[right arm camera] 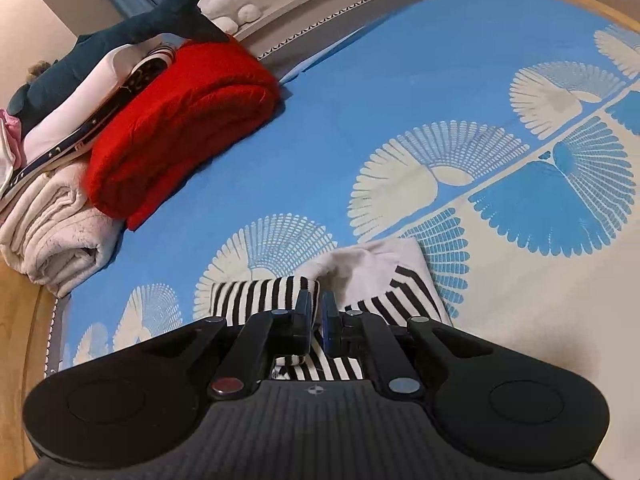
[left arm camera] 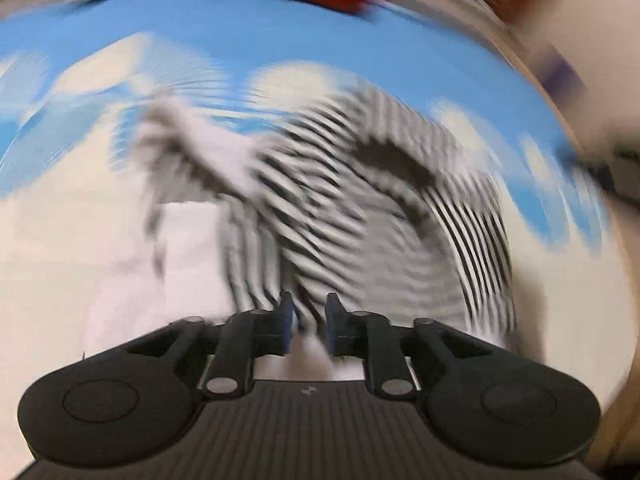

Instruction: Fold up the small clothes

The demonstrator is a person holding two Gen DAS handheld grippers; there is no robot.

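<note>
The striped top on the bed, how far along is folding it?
Partly done: the striped top lies bunched on the blue bedcover, with one sleeve rolled and white fabric turned back. The right tongs are shut on its near edge. The left tongs hover open over it in a blurred view. Squaring and stacking by the red blanket remain.

Both grippers: black ribbed body, round side lobes, silver pivot screws, blue-padded fingers (right arm camera: 329, 320).

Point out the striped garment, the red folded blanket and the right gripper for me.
striped garment (right arm camera: 264, 296): right wrist view, on its folded striped edge.
red folded blanket (right arm camera: 180, 128): right wrist view, on its top face.
right gripper (right arm camera: 316, 300): right wrist view, between its fingertips.
</note>
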